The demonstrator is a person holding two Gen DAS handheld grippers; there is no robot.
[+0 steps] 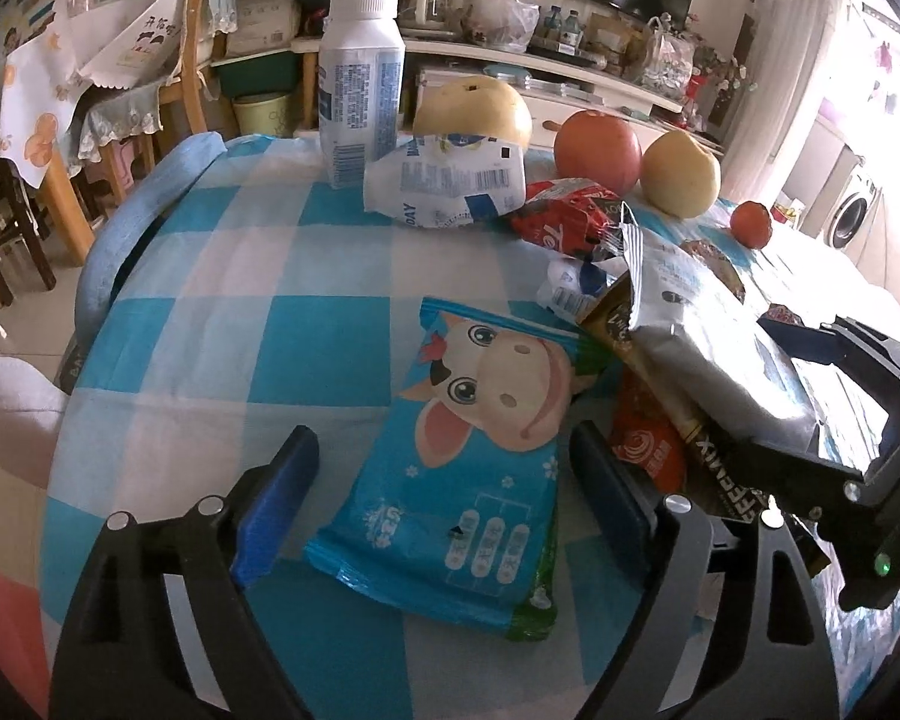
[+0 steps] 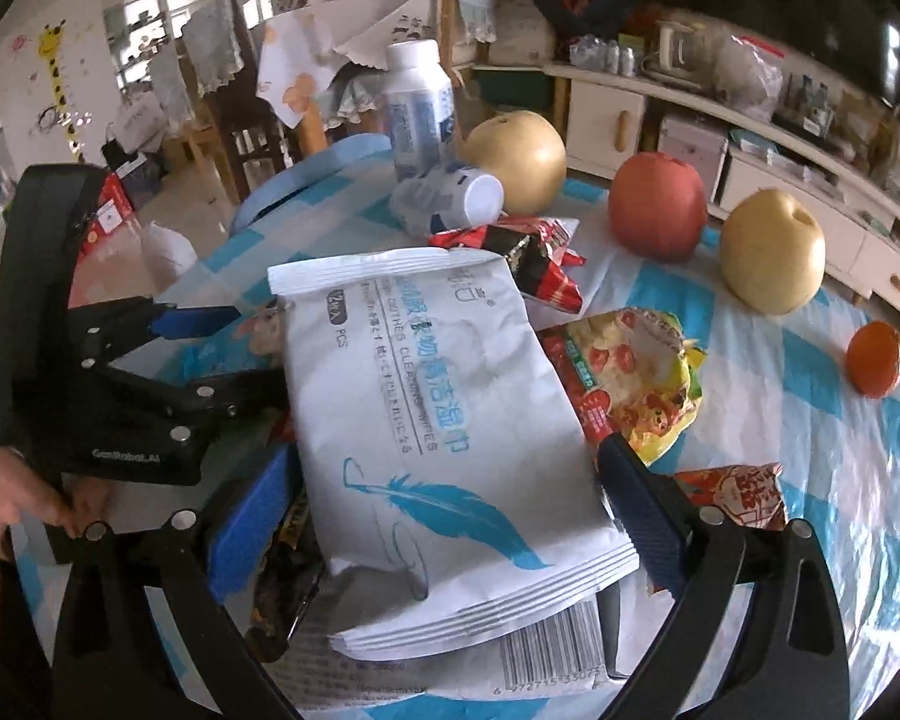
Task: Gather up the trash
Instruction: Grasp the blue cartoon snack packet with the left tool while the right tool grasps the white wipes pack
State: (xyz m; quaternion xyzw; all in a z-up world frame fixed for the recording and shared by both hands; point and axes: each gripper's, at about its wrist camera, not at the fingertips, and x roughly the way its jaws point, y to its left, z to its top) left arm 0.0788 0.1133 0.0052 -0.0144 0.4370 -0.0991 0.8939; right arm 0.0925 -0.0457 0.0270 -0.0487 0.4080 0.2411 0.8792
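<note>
A blue wrapper with a cartoon cow [image 1: 462, 468] lies flat on the checked tablecloth [image 1: 240, 300]. My left gripper [image 1: 444, 498] stands open astride it, its blue pads clear of the wrapper's edges. A white wipes pack with a blue feather [image 2: 426, 396] rests on a pile of wrappers. My right gripper [image 2: 444, 516] has a pad along each long edge of this pack; I cannot tell whether they press on it. The same pack [image 1: 708, 348] and the right gripper [image 1: 750, 390] show at the right of the left wrist view. The left gripper [image 2: 246, 354] sits left of the pack.
Behind stand an upright white bottle [image 1: 360, 78], a bottle on its side [image 1: 444, 186], a red wrapper [image 1: 564, 216], two pears, an apple [image 2: 657, 204] and a small orange fruit [image 2: 876, 360]. A pizza-print wrapper [image 2: 630, 372] and an orange wrapper [image 2: 738, 492] lie right of the pack.
</note>
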